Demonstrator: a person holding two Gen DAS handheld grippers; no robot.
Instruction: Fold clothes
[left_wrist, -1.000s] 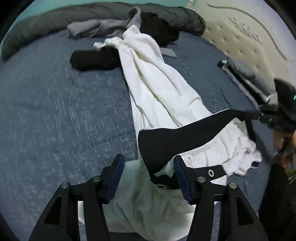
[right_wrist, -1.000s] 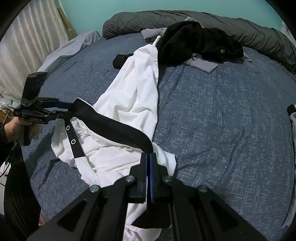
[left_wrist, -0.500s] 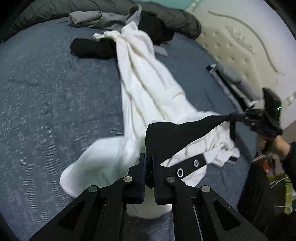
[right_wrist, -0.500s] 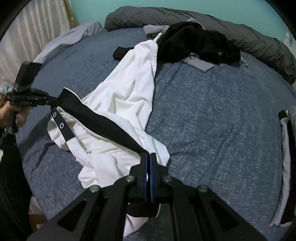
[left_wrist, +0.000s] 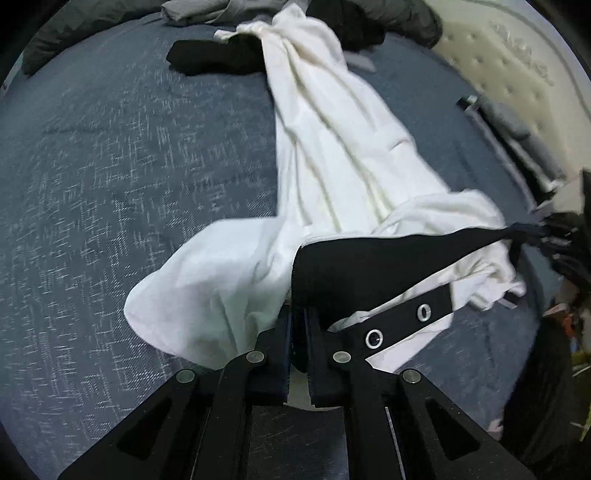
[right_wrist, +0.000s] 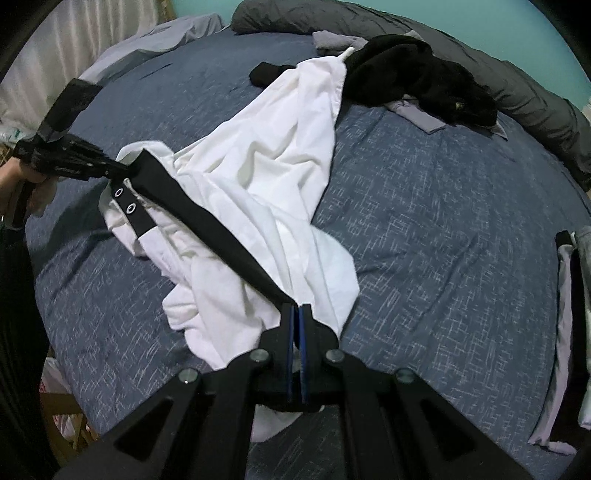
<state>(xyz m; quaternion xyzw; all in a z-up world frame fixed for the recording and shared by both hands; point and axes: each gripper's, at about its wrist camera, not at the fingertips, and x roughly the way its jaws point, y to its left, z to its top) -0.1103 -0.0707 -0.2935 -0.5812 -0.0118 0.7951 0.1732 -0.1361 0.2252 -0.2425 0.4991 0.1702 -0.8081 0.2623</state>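
Since the black elastic waistband (left_wrist: 373, 266) of the white cotton garment (left_wrist: 332, 147) — sprawled mid-bed — is pinched taut by both the left gripper (left_wrist: 298, 325) and right gripper (right_wrist: 296, 325), slippage could be caused by overstretching.

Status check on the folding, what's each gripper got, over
Left gripper just closed on black waistband; right gripper shut on its other end. White garment hangs crumpled. Black clothes overlap its far end.
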